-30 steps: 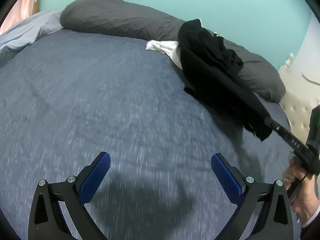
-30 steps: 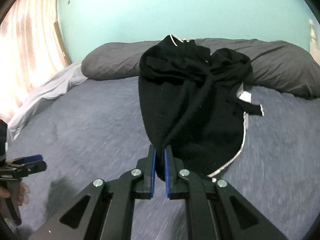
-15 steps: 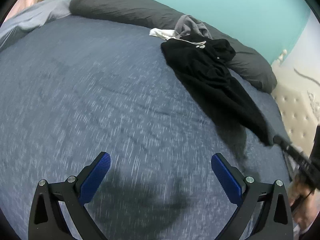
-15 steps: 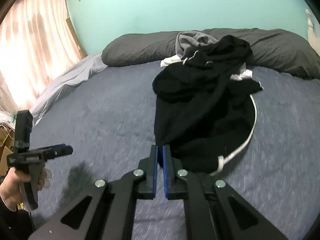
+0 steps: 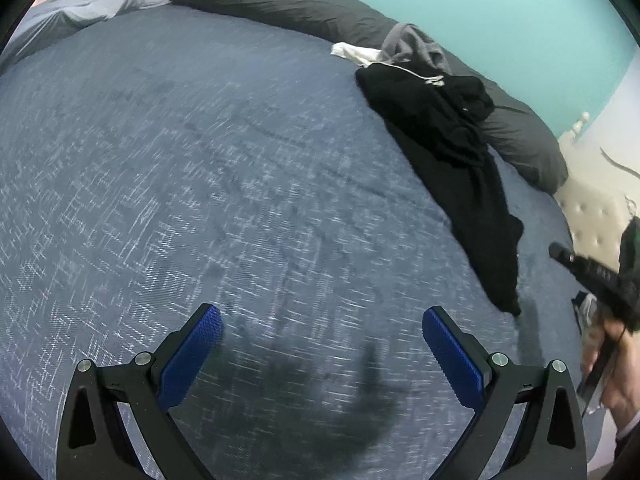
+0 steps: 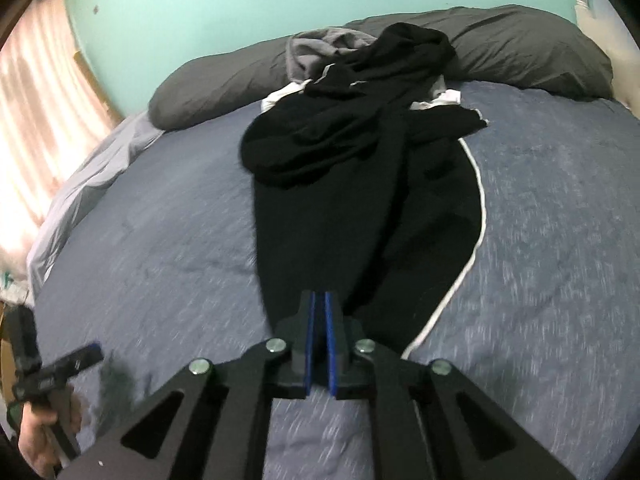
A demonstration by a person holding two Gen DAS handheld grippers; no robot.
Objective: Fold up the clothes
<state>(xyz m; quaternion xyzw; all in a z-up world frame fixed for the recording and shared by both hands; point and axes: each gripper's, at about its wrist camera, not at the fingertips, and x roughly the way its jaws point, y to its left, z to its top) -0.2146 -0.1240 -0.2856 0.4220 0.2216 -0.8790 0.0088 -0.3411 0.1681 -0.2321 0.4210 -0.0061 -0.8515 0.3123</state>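
Presently the step in hand looks like laying out: one black garment (image 6: pixel 360 208) drawn out of the pile toward the near edge of the bed (image 6: pixel 160 240), ahead of any fold.

Right gripper (image 6: pixel 319 312): jaws nearly together and just beginning to part. Right wrist view puts the garment's near end at the tips, but in the left wrist view the cloth's end lies on the bed apart from the gripper's tip. Reads as a release.

Left gripper (image 5: pixel 320 344): jaws wide, nothing between them, over bare blue cover on the near left, well apart from the garment.

Next move, by judgement: let the hem settle, then both grippers take two corners and spread the cloth flat. It is too bunched to fold as it lies.

Garment: long, narrow at the near end, white piping along its right edge, heaped and twisted at the far end. Far end rests on a grey garment (image 6: pixel 320 46) and something white (image 6: pixel 280 96), against the dark pillows (image 6: pixel 520 44). Soft, limp cloth; expect it to drag and crease.
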